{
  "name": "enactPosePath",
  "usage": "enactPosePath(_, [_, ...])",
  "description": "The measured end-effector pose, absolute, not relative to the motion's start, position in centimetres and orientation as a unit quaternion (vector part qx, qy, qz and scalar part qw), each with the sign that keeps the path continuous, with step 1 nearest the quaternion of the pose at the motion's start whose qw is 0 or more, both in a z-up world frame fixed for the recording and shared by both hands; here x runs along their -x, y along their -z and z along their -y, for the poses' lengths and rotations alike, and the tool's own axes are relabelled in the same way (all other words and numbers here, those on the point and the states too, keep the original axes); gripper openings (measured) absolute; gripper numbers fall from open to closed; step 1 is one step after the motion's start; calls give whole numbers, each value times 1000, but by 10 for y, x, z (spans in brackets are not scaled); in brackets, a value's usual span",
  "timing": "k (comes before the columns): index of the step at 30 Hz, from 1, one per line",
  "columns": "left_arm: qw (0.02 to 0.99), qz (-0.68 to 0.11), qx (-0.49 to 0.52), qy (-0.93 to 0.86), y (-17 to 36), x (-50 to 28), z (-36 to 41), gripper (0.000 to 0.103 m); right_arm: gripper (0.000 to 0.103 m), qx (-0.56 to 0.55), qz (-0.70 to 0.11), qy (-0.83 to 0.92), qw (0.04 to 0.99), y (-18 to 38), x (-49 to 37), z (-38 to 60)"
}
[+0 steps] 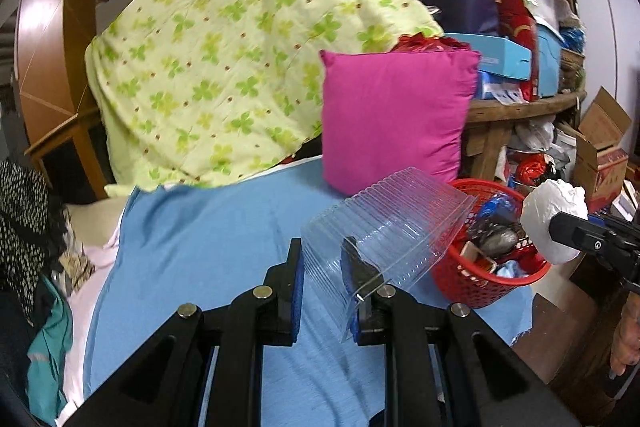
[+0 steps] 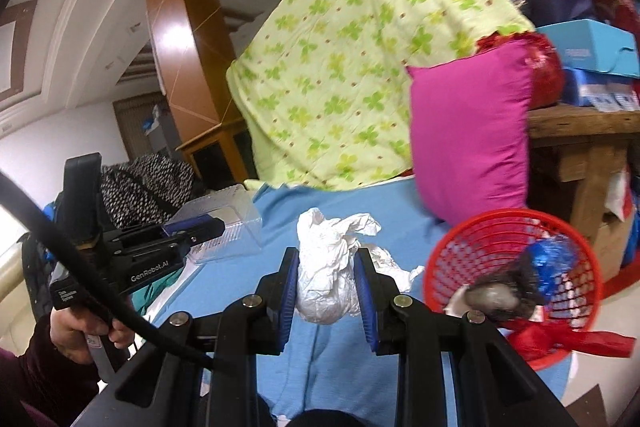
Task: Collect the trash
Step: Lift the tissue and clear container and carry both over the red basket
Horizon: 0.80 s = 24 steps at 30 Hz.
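My left gripper (image 1: 326, 259) is shut on a clear ribbed plastic container (image 1: 384, 223) and holds it above the blue sheet, left of the red mesh basket (image 1: 476, 283). The container also shows in the right wrist view (image 2: 228, 227), held by the left gripper (image 2: 200, 227). My right gripper (image 2: 326, 267) is shut on a crumpled white plastic bag (image 2: 328, 267), left of the basket (image 2: 516, 247). In the left wrist view the bag (image 1: 554, 223) hangs over the basket's right side in the right gripper (image 1: 560, 227). The basket holds blue, grey and red trash.
A magenta pillow (image 1: 396, 115) stands on the blue sheet (image 1: 208, 247) behind the basket. A green clover quilt (image 1: 240, 47) is piled behind. A cluttered wooden table (image 1: 520, 107) and cardboard boxes (image 1: 600, 147) are at the right. Clothes (image 1: 28, 227) lie at the left.
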<state>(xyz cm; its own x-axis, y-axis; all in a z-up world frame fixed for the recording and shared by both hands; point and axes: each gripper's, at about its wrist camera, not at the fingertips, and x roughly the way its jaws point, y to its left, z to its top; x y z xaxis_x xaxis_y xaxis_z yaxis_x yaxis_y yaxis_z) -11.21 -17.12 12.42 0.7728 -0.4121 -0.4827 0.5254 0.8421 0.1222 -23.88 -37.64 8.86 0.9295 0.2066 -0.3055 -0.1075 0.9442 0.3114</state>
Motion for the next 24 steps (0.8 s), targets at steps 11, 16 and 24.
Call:
enactPosePath(11, [925, -222, -153, 267, -125, 118, 222, 19, 30, -179, -143, -46, 972, -87, 258, 418])
enactPosePath(16, [922, -221, -164, 273, -123, 120, 239, 19, 30, -190, -139, -34, 971, -83, 259, 431])
enactPosePath(24, [913, -230, -175, 287, -117, 118, 262, 19, 30, -201, -138, -19, 970, -77, 261, 450])
